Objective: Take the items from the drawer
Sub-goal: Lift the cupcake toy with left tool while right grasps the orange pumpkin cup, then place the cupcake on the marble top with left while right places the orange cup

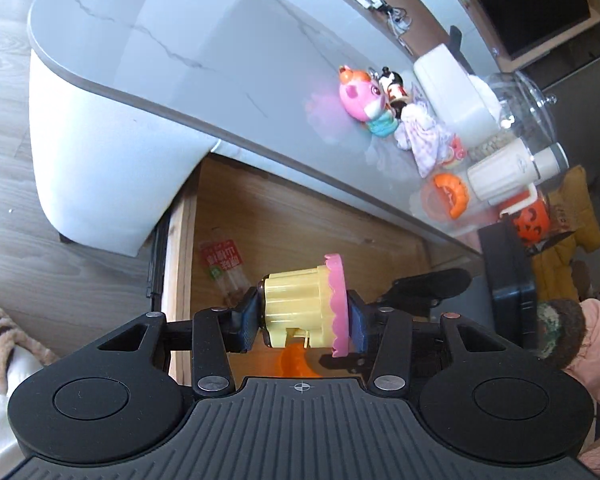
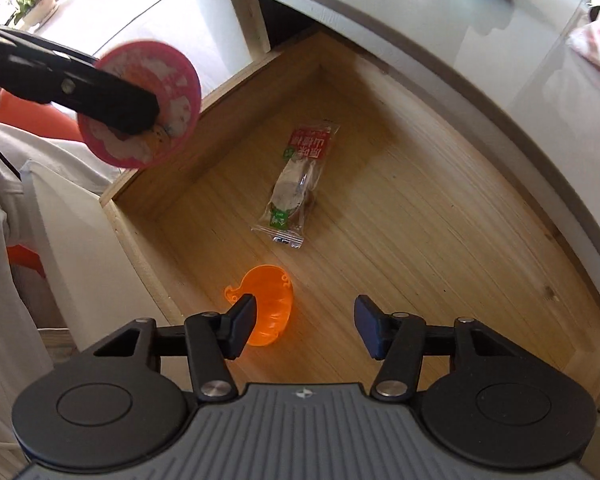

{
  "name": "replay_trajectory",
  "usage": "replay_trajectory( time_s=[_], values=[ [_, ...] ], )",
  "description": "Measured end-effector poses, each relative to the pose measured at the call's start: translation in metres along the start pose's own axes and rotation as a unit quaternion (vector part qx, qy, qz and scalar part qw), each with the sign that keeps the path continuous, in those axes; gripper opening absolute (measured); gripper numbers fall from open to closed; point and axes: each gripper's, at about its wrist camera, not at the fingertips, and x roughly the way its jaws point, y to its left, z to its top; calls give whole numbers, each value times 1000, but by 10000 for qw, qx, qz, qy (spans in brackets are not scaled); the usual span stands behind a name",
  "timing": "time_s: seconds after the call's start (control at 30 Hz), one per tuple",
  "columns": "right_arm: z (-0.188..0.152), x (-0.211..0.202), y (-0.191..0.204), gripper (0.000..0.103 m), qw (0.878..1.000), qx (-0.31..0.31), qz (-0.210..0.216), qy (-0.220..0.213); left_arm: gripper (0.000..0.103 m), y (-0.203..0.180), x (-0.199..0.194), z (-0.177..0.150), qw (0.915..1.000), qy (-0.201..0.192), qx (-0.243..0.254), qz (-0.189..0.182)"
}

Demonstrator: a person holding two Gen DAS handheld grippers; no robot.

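My left tool (image 1: pixel 304 316) clamps a yellow cupcake toy (image 1: pixel 304 308) above the open drawer (image 2: pixel 440 216). My right tool (image 2: pixel 304 326) hangs spread and empty over an orange plastic piece (image 2: pixel 270 308); a snack packet (image 2: pixel 296 184) lies beyond. Toys crowd the counter (image 1: pixel 220 40).

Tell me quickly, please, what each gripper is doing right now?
Left gripper: shut on the cupcake toy.
Right gripper: open, nothing between its jaws.

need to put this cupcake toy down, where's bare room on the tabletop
The tabletop is bare left of the pink plush. It is crowded from there right to the white cup. The cupcake toy sits in the left hand-held gripper.
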Motion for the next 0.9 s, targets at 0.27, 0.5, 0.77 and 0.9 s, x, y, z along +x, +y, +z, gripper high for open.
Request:
replay_trajectory(
  time_s=[0.27, 0.5, 0.77, 0.9],
  values=[
    [13, 31, -6, 53, 9945, -740, 680, 285, 49, 4, 0, 5, 9998, 29, -116, -126],
    [12, 53, -3, 9, 9921, -853, 816, 420, 49, 7, 7, 9, 9997, 136, -201, -77],
    [-13, -13, -4, 7, 9963, -670, 348, -417, 49, -15, 23, 4, 9982, 475, 370, -73],
    [-39, -64, -9, 7, 9932, -325, -63, -1117, 49, -52, 19, -3, 9905, 162, 1348, -232]
  ],
)
